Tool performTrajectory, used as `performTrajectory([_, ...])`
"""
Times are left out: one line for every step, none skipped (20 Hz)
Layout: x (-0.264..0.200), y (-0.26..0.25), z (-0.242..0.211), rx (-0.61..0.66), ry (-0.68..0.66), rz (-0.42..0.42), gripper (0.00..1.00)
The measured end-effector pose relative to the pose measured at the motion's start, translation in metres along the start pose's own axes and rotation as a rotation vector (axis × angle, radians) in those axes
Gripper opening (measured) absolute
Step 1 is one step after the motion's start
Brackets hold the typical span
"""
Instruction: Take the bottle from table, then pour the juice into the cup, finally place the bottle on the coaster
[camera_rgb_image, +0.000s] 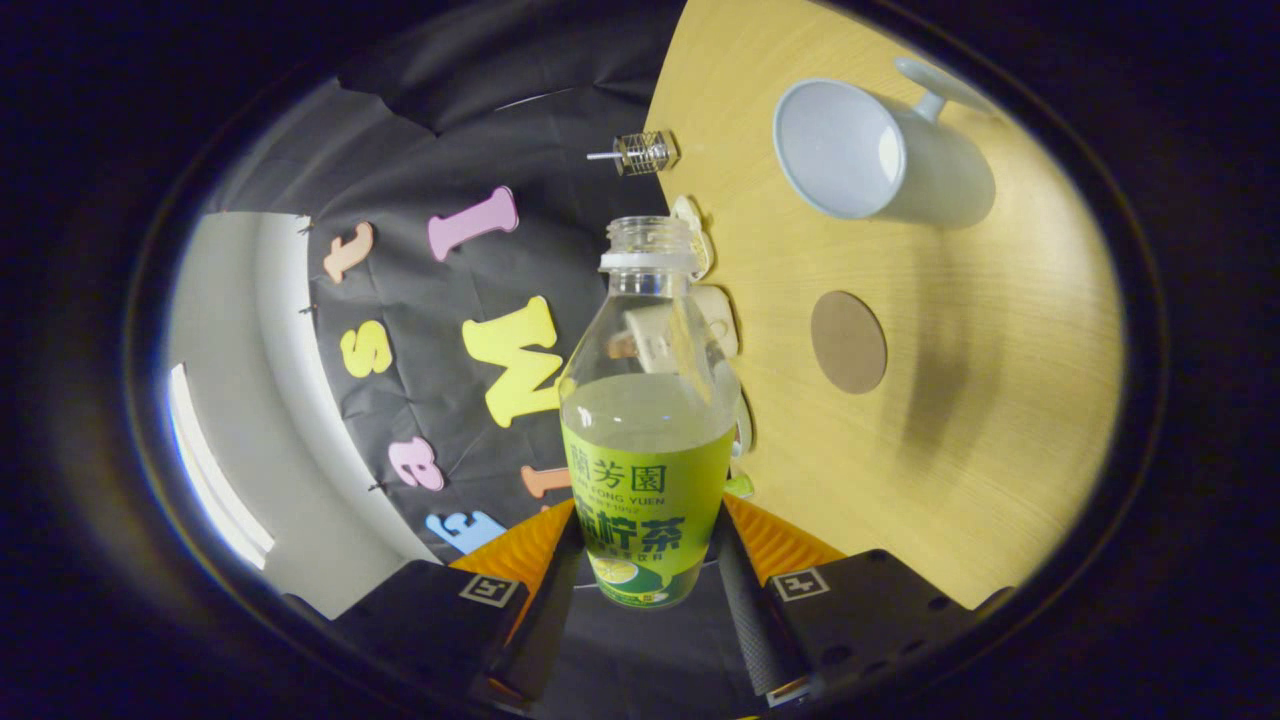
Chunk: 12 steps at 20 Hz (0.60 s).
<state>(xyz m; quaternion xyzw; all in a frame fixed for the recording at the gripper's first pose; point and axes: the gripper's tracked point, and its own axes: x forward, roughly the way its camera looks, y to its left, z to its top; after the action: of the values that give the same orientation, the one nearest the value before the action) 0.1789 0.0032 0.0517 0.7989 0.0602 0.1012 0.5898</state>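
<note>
Green-labelled, uncapped bottle (648, 440), partly full of juice, clamped between both fingers of the gripper (645, 590). Beyond it on the wooden bench (1000, 420) lie a white cup (880, 155) and, nearer, a round brown coaster (848, 342).

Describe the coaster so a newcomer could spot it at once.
Start at the light wooden table, beyond the bottle gripped between the gripper fingers. On it stands a white cup; the coaster lies nearby, apart from it. It is the only flat brown disc there.

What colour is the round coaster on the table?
Brown, seen in the gripper view: coaster, beyond the claw.
</note>
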Motion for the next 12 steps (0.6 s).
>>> performTrajectory([0.000,0.002,0.001,0.016,-0.003,0.008,0.77])
performTrajectory([0.001,0.003,0.000,0.028,-0.002,0.012,0.77])
performTrajectory([0.001,0.003,0.000,0.036,-0.001,0.012,0.76])
performTrajectory([-0.001,0.005,0.000,0.044,0.002,0.011,0.77])
performTrajectory([0.000,0.006,0.000,0.057,0.002,0.014,0.76])
performTrajectory([0.000,0.008,-0.001,0.070,0.001,0.020,0.76])
performTrajectory([-0.001,0.010,0.001,0.079,-0.001,0.025,0.77])
performTrajectory([-0.002,0.011,0.000,0.082,-0.001,0.030,0.76])
performTrajectory([-0.001,0.010,0.000,0.084,-0.001,0.031,0.76])
performTrajectory([-0.001,0.011,-0.002,0.089,0.000,0.033,0.76])
performTrajectory([-0.001,0.012,-0.002,0.100,0.000,0.038,0.76])
performTrajectory([-0.001,0.015,-0.001,0.111,0.001,0.044,0.76])
